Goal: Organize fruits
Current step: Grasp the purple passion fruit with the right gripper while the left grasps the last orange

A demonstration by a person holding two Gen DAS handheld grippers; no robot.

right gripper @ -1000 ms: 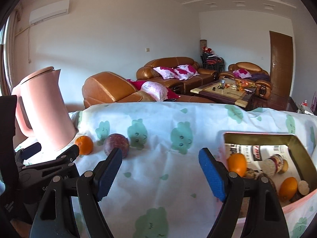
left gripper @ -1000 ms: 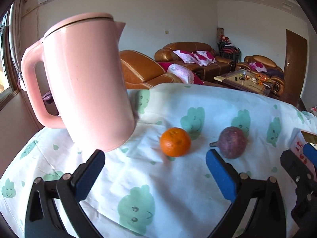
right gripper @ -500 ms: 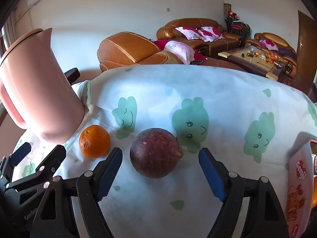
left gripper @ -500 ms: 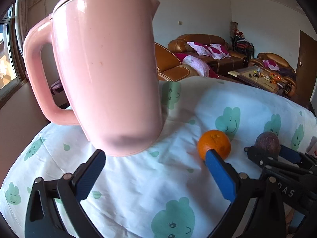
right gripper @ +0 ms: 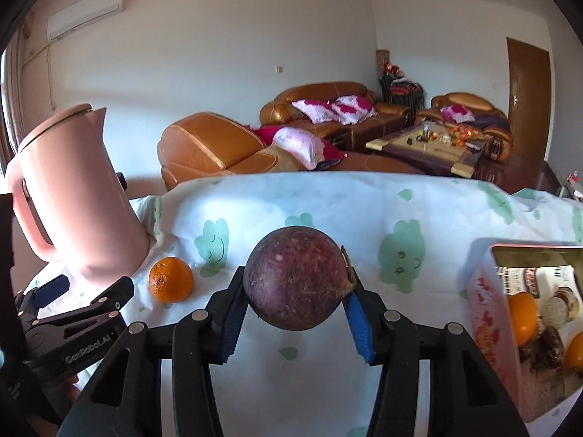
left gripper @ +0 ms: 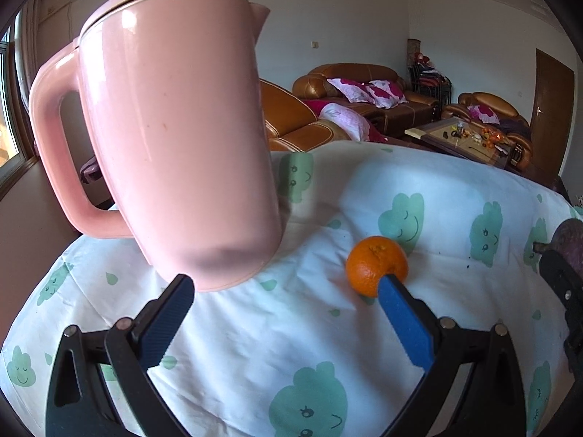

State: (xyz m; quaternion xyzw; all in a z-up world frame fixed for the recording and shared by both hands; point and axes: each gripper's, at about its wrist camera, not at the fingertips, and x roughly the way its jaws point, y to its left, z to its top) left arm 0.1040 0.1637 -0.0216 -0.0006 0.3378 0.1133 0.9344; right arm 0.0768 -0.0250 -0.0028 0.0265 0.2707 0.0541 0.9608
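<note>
- Beside the glossy pink kettle [right gripper: 73,196], a dimpled round orange [right gripper: 170,279] is left on the cloth.
- Right of the kettle, a speckled purple passion fruit [right gripper: 297,278] is being squeezed by the closing right gripper [right gripper: 295,313].
- Left gripper [left gripper: 284,313] is kept wide open, empty; "GenRobot.AI" is printed on it.

On the cloth [right gripper: 364,211]: jug [right gripper: 73,196] at left edge, orange [right gripper: 170,278] just right of it. Passion fruit [right gripper: 297,276] mid-cloth, right of orange. Box [right gripper: 488,313] at right edge, fruit inside.
</note>
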